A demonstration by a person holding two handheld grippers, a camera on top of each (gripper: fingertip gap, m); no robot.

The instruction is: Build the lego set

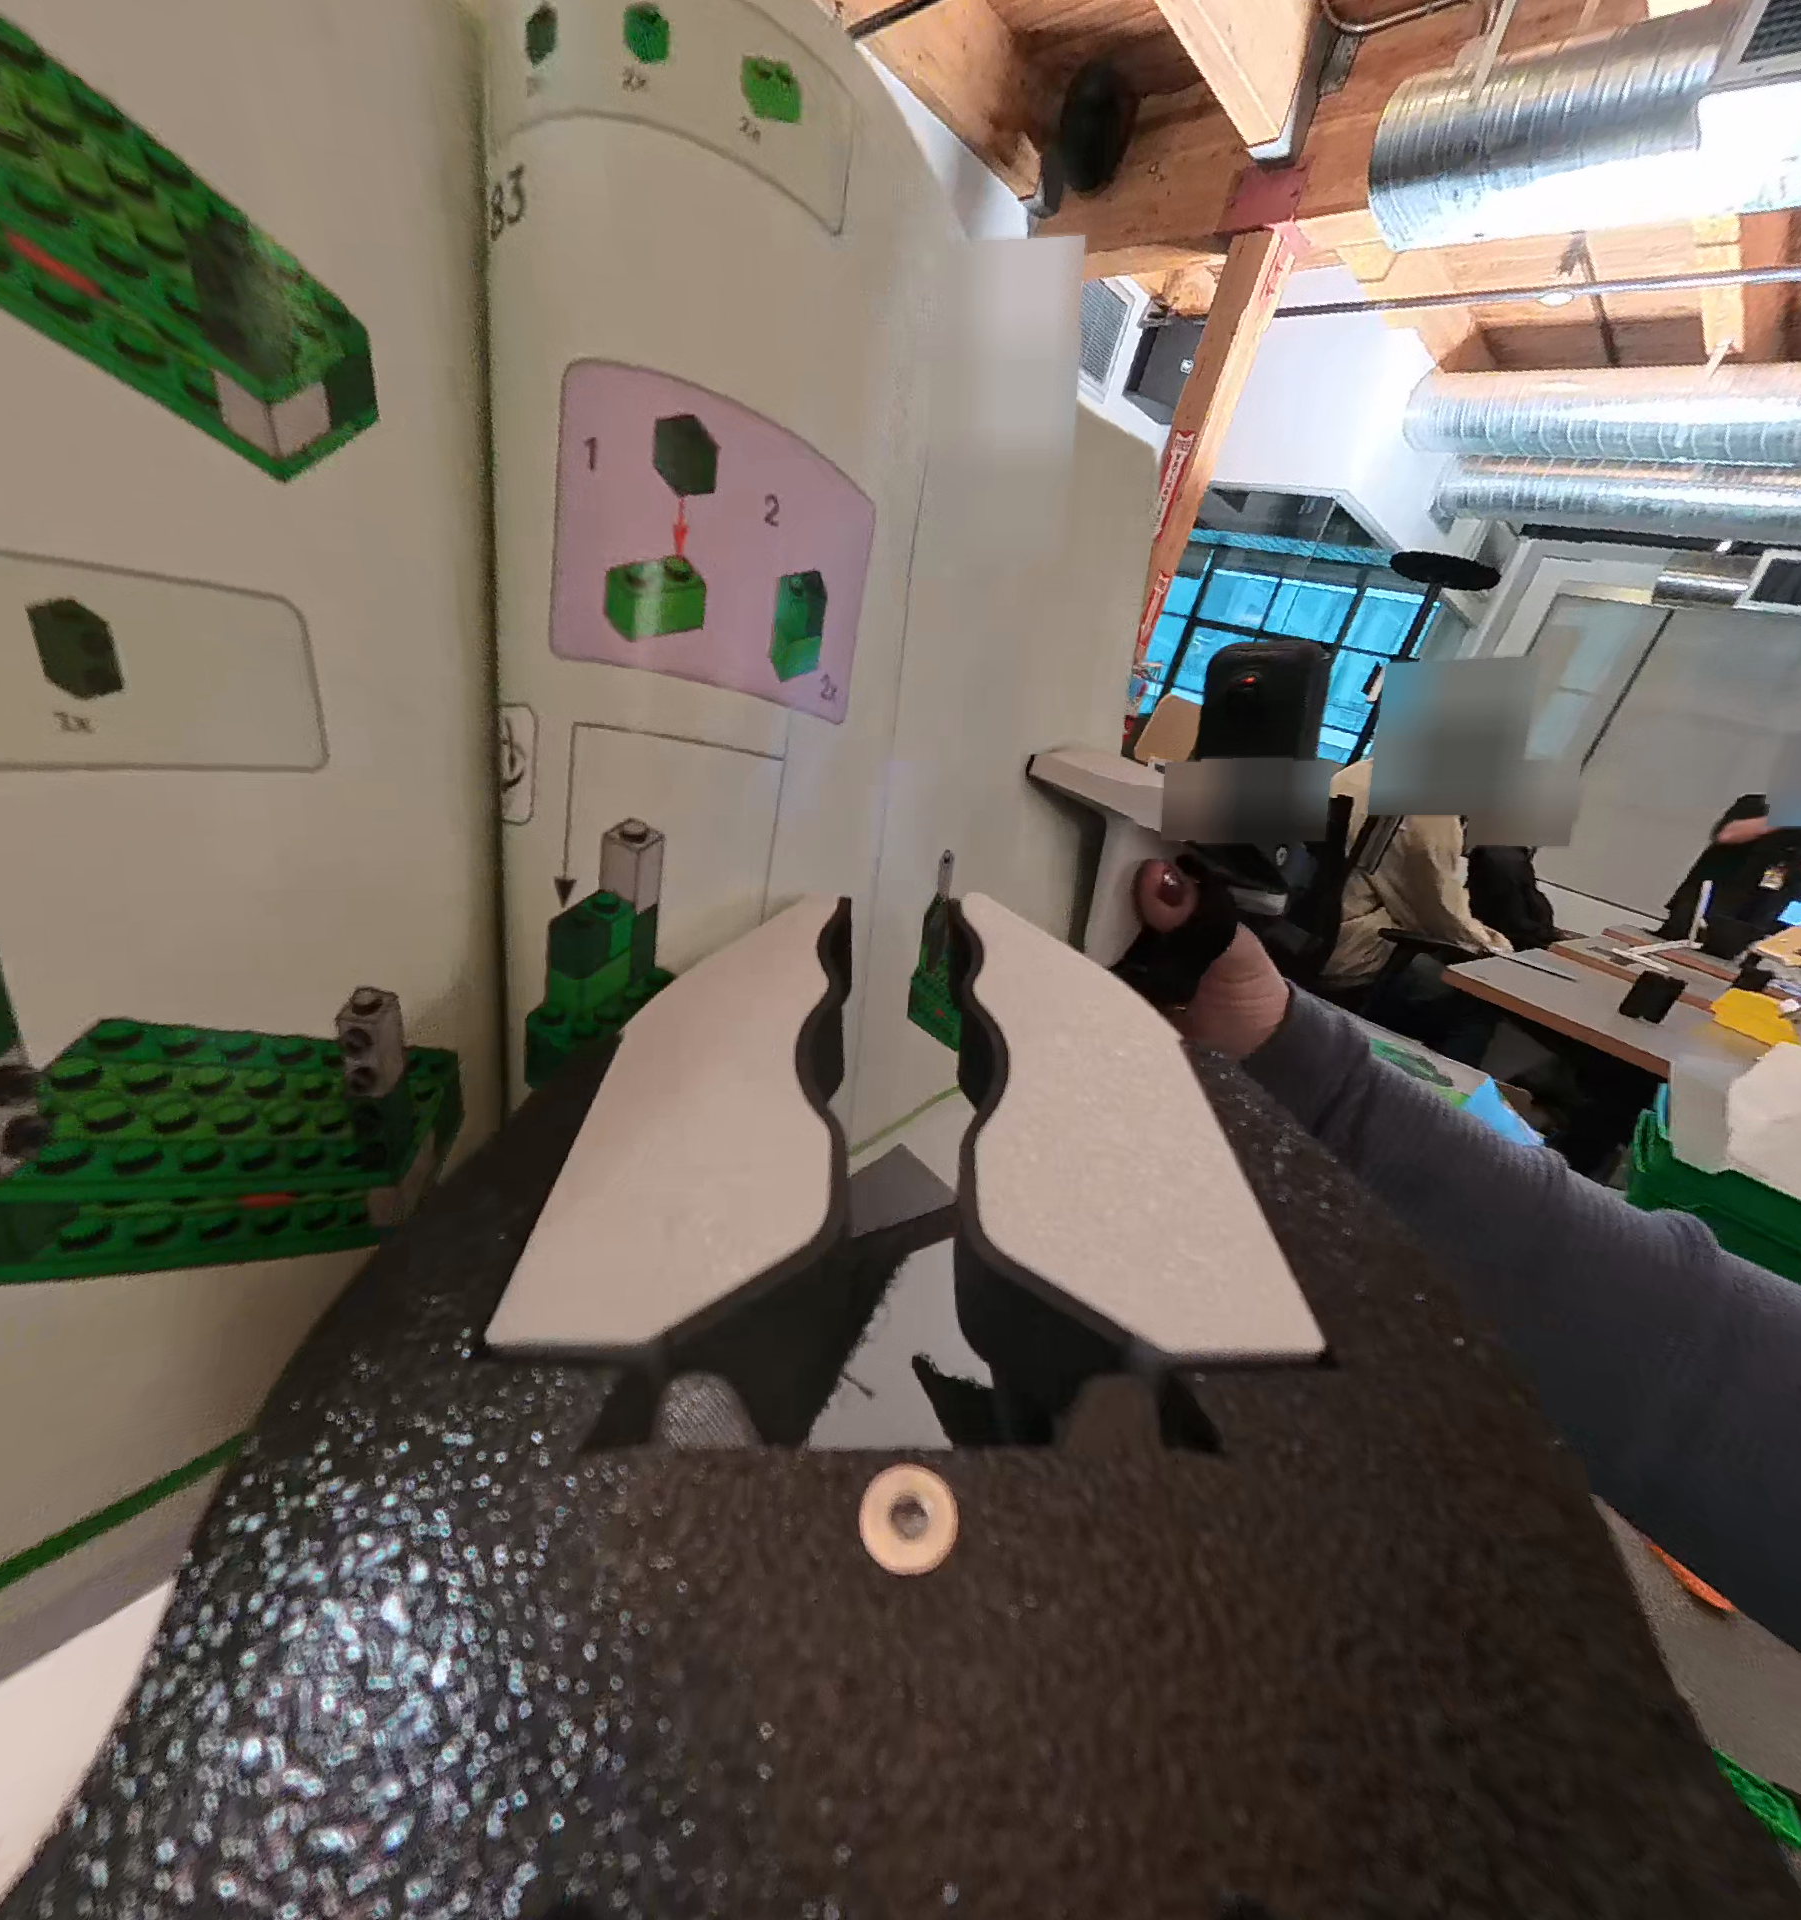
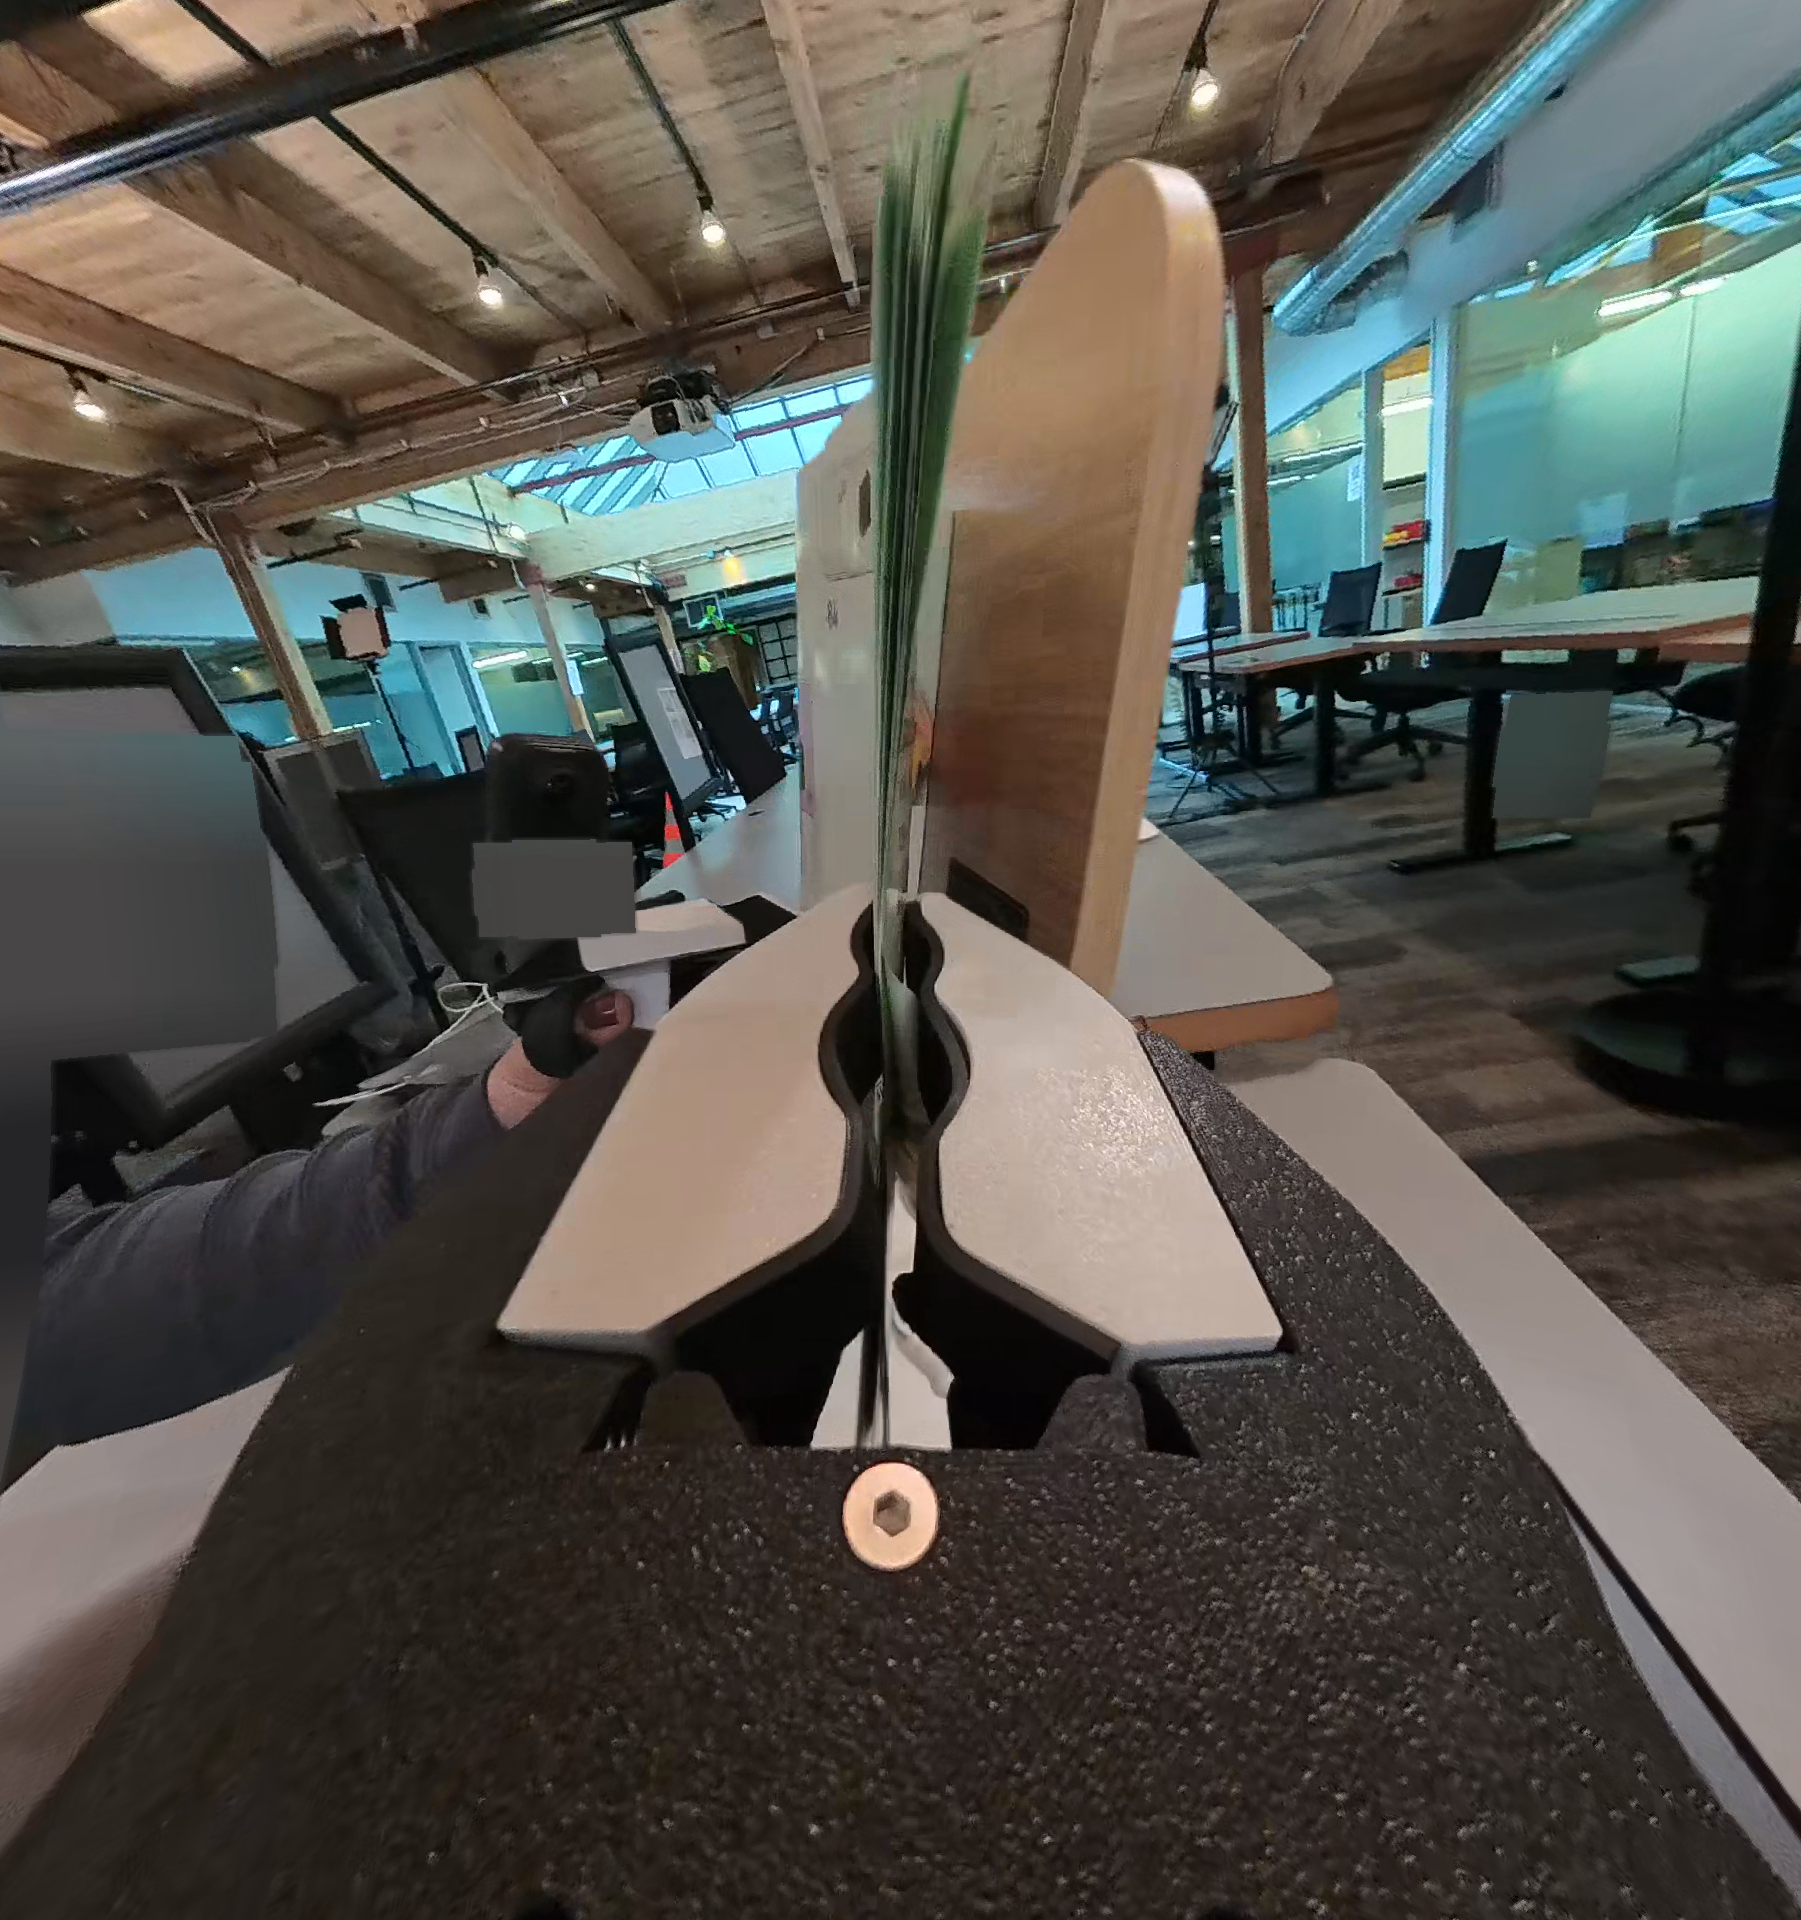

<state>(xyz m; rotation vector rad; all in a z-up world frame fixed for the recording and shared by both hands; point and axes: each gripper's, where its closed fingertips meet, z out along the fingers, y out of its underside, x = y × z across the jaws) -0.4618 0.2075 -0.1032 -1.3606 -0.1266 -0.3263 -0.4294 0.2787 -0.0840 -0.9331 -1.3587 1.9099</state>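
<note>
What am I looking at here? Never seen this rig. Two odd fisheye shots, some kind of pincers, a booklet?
No robot: a person holds a two-finger gripper in each hand, each with a wide-angle camera looking along its fingers. The left wrist view shows the left gripper, jaws apart around a page edge of the open instruction booklet, not clearly pinching it. The right wrist view shows the right gripper closed on the booklet's pages, seen edge-on. A gloved hand shows farther off. No loose bricks are visible.

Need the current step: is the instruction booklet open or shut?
Open: the instruction booklet shows two facing pages, and the right claw grips some of its pages edge-on.
</note>
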